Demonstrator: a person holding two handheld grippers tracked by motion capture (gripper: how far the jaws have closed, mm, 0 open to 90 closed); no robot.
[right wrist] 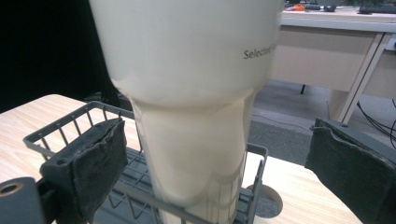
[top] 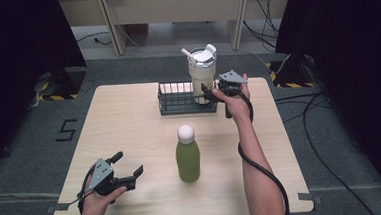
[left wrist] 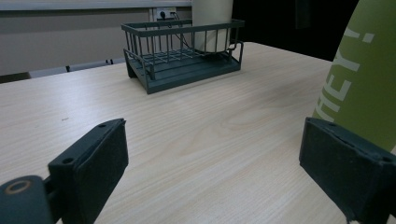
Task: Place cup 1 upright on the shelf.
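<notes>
A cream tumbler (top: pixel 202 71) with a white lid and straw stands in the right end of a dark wire basket (top: pixel 180 99) at the table's far side. My right gripper (top: pixel 208 94) is at the tumbler's lower part. In the right gripper view the tumbler (right wrist: pixel 187 93) rises between the two pads (right wrist: pixel 88 158), which stand wide apart on either side of it, so my right gripper (right wrist: pixel 217 128) is open. A green bottle (top: pixel 187 158) with a white cap stands mid-table. My left gripper (top: pixel 130 162) rests open at the front left, nothing between its jaws.
The wooden table (top: pixel 129 121) has bare room left of the basket and around the bottle. In the left gripper view my left gripper (left wrist: pixel 212 135) faces the basket (left wrist: pixel 182 51), and the bottle (left wrist: pixel 359 70) stands close behind its right jaw. Desks and cables lie beyond the table.
</notes>
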